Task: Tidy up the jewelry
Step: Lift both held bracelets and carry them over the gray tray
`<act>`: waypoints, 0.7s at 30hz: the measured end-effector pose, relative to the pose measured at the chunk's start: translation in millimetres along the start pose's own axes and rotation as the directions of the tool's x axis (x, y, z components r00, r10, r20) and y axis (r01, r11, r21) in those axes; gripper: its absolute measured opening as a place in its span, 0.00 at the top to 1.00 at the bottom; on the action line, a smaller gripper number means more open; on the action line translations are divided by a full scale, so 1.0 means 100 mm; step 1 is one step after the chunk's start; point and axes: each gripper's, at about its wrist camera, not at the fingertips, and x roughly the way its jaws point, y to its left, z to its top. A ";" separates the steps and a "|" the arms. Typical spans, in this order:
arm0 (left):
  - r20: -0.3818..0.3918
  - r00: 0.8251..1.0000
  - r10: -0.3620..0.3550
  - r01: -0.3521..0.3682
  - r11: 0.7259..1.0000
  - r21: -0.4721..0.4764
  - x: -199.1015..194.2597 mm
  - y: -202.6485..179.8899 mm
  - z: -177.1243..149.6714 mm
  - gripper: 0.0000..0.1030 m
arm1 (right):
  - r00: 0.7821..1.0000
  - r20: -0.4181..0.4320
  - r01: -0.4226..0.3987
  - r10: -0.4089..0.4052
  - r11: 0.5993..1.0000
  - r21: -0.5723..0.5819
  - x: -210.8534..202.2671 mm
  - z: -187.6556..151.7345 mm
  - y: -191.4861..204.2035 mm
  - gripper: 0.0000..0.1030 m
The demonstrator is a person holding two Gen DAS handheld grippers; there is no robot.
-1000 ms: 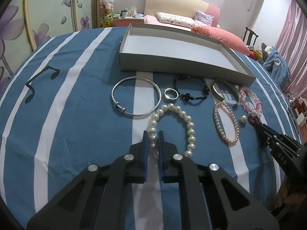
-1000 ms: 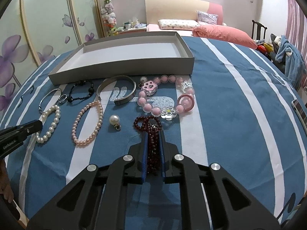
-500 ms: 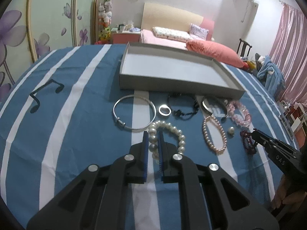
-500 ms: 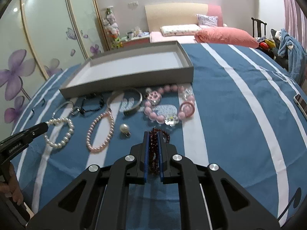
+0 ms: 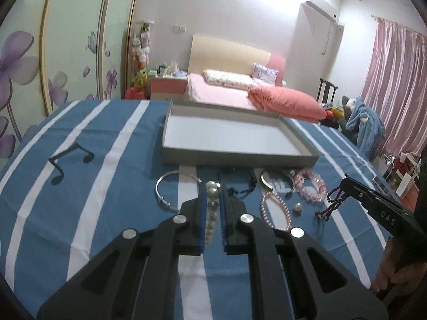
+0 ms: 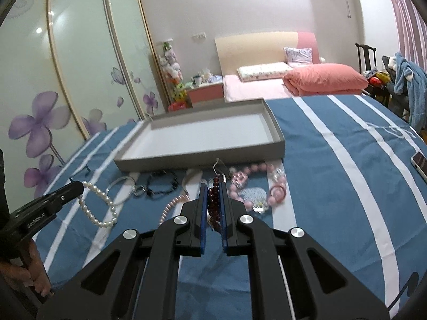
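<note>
My left gripper (image 5: 212,186) is shut on a white pearl bracelet (image 5: 212,208) and holds it lifted above the cloth; it hangs from that gripper in the right wrist view (image 6: 98,208). My right gripper (image 6: 213,186) is shut on a dark red bead bracelet (image 6: 213,202), lifted too; it dangles in the left wrist view (image 5: 332,202). An open grey tray (image 5: 240,157) lies beyond the jewelry. On the cloth remain a silver bangle (image 5: 166,189), a black bead bracelet (image 5: 240,186), a pink pearl bracelet (image 5: 277,208), a silver cuff (image 5: 269,181), a pink charm bracelet (image 5: 311,186) and a pearl pendant (image 5: 297,207).
The table carries a blue cloth with white stripes (image 5: 106,160). A phone (image 6: 420,161) lies at the right edge. A small silver ring (image 6: 138,190) lies by the bangle. A bed and a wardrobe stand behind.
Both grippers have risen and tilted up, lifting the white pearl bracelet and the dark red bead bracelet off the cloth. The rest of the jewelry has not moved.
</note>
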 end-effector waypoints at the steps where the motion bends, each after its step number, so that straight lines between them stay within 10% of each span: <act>1: 0.014 1.000 0.000 0.000 1.000 0.002 -0.03 0.00 0.02 0.90 | 1.000 0.009 -0.005 0.005 1.000 0.000 -0.02 0.02 0.01 0.91; 21: 0.198 0.980 0.014 -0.025 0.998 0.050 -0.05 -0.16 0.90 0.90 | 0.970 0.241 -0.027 0.044 0.997 -0.070 0.02 0.81 0.21 0.91</act>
